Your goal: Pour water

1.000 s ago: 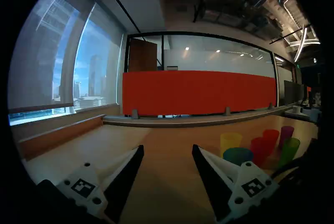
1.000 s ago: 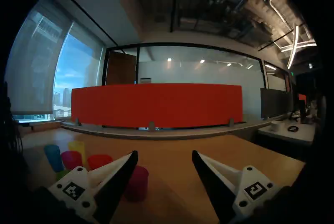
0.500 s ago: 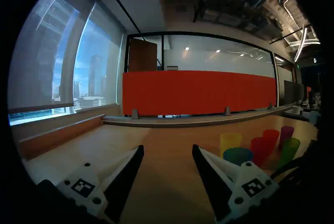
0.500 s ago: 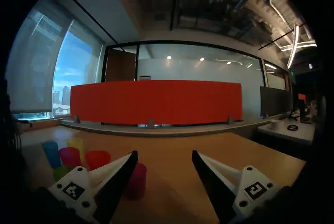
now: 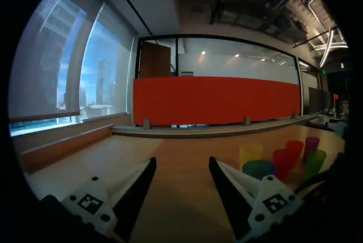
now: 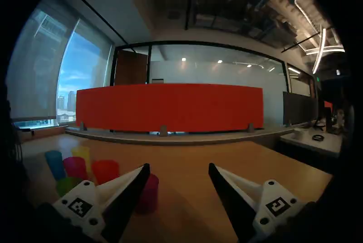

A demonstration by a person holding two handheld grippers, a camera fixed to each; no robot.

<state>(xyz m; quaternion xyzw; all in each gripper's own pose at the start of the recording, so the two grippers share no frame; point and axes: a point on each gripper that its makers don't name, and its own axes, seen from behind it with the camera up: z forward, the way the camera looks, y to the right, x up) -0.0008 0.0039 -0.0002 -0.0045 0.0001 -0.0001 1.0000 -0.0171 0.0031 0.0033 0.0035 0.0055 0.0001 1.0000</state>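
A red divider (image 5: 213, 100) stands at the far edge of the wooden table (image 5: 181, 193) (window (image 5: 97, 77) at left)

Left tool (image 5: 181, 166) fingers spread wide, right tool (image 6: 179, 170) likewise, both level, empty

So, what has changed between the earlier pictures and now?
The right claw seems to have tipped slightly downward: in the right gripper view the red partition and the coloured cups sit a little higher, and more of the green cup shows. Nothing was taken hold of or let go. The left claw stayed still; both claws are open and empty, and the cups stand where they were.
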